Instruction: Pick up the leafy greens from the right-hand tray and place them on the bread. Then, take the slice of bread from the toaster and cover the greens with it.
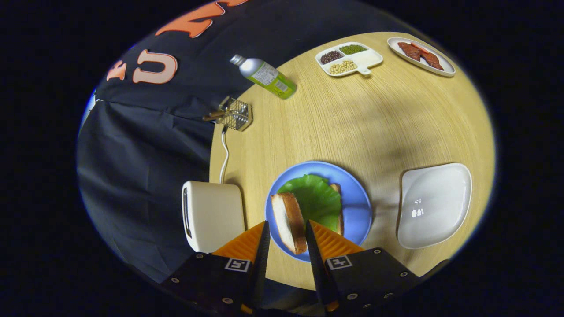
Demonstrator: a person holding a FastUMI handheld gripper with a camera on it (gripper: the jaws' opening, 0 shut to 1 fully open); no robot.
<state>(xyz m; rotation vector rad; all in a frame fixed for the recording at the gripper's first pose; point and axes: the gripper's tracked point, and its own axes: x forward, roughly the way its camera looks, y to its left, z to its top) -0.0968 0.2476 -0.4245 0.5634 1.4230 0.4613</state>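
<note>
While between fingers [263, 246], bread [288, 220] above greens [315, 198] on plate [358, 207].

The one camera rides on the tongs [285, 229] and looks steeply down along their two fingers onto the round bench [374, 127]. It hangs fairly high, so nearly the whole benchtop is in sight. Nearest, just ahead of the fingers, lies the blue plate [357, 198]; the divided dish [350, 59] sits at the far edge. Beyond the bench's left side the booth wall [141, 145] shows.
</note>
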